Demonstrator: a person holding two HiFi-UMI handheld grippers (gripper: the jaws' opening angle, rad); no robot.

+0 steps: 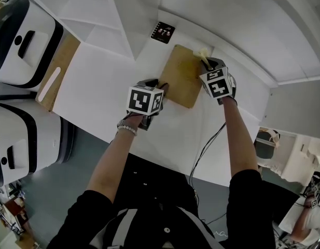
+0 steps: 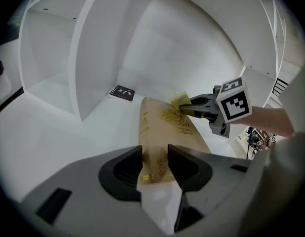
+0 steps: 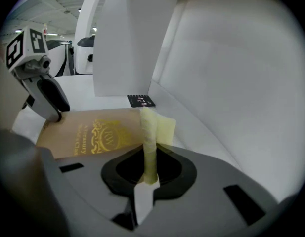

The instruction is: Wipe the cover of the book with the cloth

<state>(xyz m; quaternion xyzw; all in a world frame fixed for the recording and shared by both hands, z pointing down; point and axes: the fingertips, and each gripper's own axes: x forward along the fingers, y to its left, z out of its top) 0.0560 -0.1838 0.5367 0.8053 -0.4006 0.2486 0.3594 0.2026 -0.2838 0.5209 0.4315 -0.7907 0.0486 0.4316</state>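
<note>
Risk, book shifting: my left gripper [image 2: 154,162] has only the near corner of the book [image 1: 181,75]. I judge that a hard stroke could pivot the book on the white surface [image 1: 97,82] or drag it out of that hold.
Risk, scraping: the yellow cloth [image 3: 151,132] is pinched into a narrow folded strip, so little of it may meet the cover. The hard tips of my right gripper [image 3: 150,174] could then rub the gold print.
Risk, running off: the cloth sits at the book's far right corner, toward the upper right of the head view and near the white back wall. A stroke begun here could slide off the edge or knock the wall.
Left fingers: set fairly wide and closed on the book's near corner, which fills the gap between them.
Right fingers: almost together, clamped on the cloth, which stands up between them and spills past the tips.
Cloth contact: I cannot tell whether it presses on the cover.
Book: flat and cover up in the upper centre of the head view, with a small black card [image 1: 163,32] lying beyond it.
</note>
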